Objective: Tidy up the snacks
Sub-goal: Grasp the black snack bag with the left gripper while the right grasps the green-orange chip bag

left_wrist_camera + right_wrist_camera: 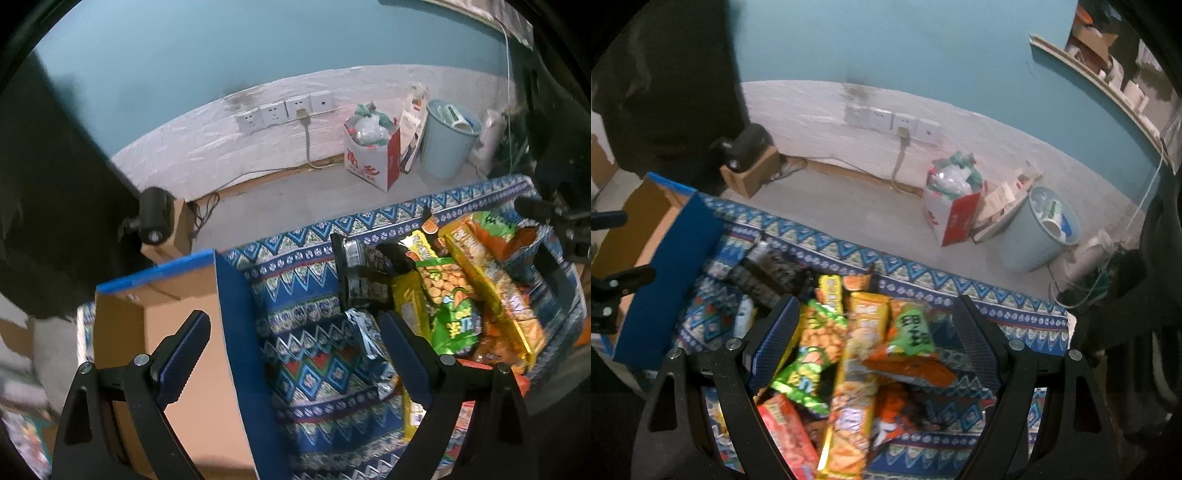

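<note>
Left wrist view
Left tongs (295, 354): spread wide, nothing between them.
Box (192, 291): cardboard with blue edges, open; its blue wall stands between the two fingers, the left finger over the box's inside.
Snack pile (469, 295): on the patterned cloth (295, 295), at 2 o'clock from the tongs, just past the right finger.
Silver packet (369, 339): beside the right finger's inner side; touching or not, cannot tell.

Right wrist view
Right tongs (875, 339): spread wide, holding nothing.
Snack pile (849, 354): directly between and under the fingers.
Box (672, 236): at 10 o'clock, well apart.
Bucket (1034, 232): on the floor, 2 o'clock.
</note>
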`<act>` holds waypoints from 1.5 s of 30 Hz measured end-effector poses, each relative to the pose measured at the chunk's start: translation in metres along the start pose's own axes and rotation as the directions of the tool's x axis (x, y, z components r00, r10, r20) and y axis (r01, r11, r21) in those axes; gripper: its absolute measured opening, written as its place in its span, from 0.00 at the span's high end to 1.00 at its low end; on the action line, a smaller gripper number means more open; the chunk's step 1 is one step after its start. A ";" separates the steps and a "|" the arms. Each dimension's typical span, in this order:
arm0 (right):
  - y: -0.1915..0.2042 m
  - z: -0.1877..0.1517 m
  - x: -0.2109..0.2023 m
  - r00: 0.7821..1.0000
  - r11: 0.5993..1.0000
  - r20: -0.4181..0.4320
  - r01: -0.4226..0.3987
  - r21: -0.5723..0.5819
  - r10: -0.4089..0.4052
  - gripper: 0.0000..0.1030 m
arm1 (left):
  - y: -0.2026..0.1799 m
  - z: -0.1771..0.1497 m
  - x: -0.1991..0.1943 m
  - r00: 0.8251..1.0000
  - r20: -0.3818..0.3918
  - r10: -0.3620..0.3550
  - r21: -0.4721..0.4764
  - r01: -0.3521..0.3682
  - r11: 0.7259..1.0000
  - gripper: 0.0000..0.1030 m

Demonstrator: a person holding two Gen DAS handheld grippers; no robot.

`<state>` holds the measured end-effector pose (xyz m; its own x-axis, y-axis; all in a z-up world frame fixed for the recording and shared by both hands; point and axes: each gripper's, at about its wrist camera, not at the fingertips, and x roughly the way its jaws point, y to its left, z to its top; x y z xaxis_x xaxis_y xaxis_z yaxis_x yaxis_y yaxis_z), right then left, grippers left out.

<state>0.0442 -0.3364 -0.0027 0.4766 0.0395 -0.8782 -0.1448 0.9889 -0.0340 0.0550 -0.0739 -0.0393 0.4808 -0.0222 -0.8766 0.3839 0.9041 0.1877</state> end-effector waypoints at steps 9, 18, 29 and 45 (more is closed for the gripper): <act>-0.027 0.005 0.041 0.991 0.999 -0.127 0.032 0.011 -0.030 0.19 | -0.008 0.029 0.043 0.996 -0.084 -0.038 0.020 0.040 0.999 0.08; -0.042 -0.003 0.086 0.969 0.999 -0.248 0.025 0.047 -0.013 0.19 | -0.022 0.038 0.098 0.982 -0.171 -0.075 0.021 0.079 0.997 0.08; -0.055 -0.026 0.126 0.927 0.992 -0.373 -0.003 0.124 0.049 0.20 | -0.036 0.040 0.139 0.964 -0.236 -0.126 0.022 0.135 0.991 0.08; -0.059 -0.038 0.140 0.921 0.982 -0.372 -0.055 0.178 0.119 0.62 | -0.056 0.031 0.135 0.949 -0.215 -0.229 0.033 0.242 0.970 0.72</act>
<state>0.0862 -0.3950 -0.1421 0.0989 0.1010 -0.9900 -0.0142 0.9949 0.1001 0.1231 -0.1411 -0.1541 0.1986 -0.1364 -0.9705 0.5146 0.8573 -0.0152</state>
